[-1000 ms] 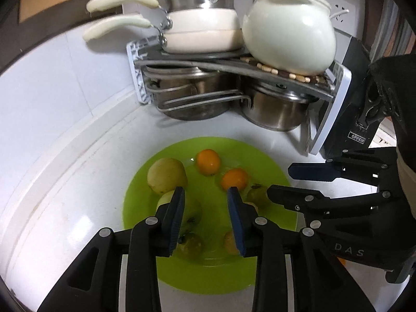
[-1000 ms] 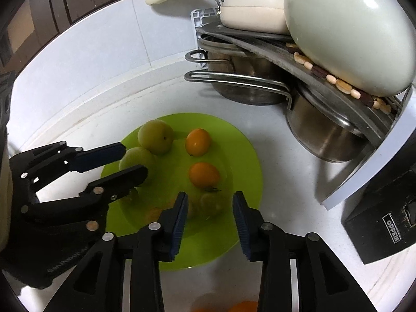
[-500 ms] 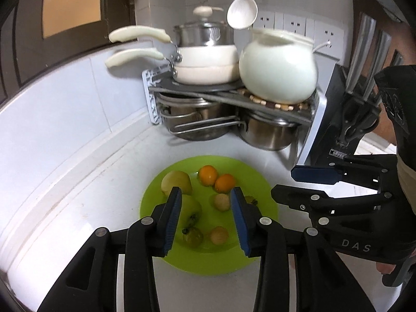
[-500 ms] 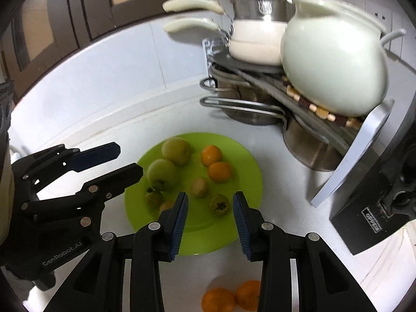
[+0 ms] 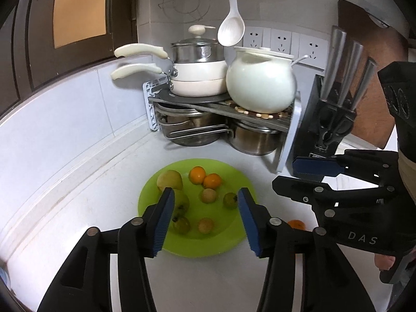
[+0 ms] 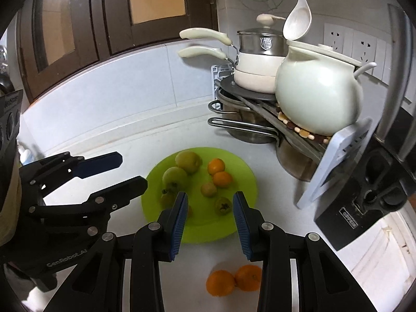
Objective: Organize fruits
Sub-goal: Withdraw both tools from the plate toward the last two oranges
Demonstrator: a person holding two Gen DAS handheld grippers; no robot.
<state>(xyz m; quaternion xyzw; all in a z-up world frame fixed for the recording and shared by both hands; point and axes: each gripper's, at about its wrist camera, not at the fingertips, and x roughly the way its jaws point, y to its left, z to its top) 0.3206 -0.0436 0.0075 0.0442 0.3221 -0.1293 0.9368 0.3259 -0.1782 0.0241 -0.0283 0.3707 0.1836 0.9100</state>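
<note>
White counter (image 5: 78, 208) fills the scene, with a pot rack (image 5: 223, 114) tucked in the corner carrying a big white ceramic pot (image 5: 260, 83) and stacked pans. Down in front sits the green plate (image 5: 234, 182), and the fruit is on it: two green apples (image 6: 188, 161) at the far left side, two small oranges (image 6: 219, 173) close together toward the back, and several little brownish and greenish fruits (image 6: 222, 205) scattered nearer the camera.

Left gripper (image 5: 204, 217) hangs above the plate's near edge, jaws apart and just been widening, nothing between the blue pads, touching no fruit. Right gripper (image 6: 210, 219) hovers over the near rim too, jaws parted a little less, also just been easing open, and empty. The two grippers are side by side, each visible in the other's view.

Two more oranges (image 6: 234, 279) lie off the plate, touching each other on the bare counter just below the right gripper.
</note>
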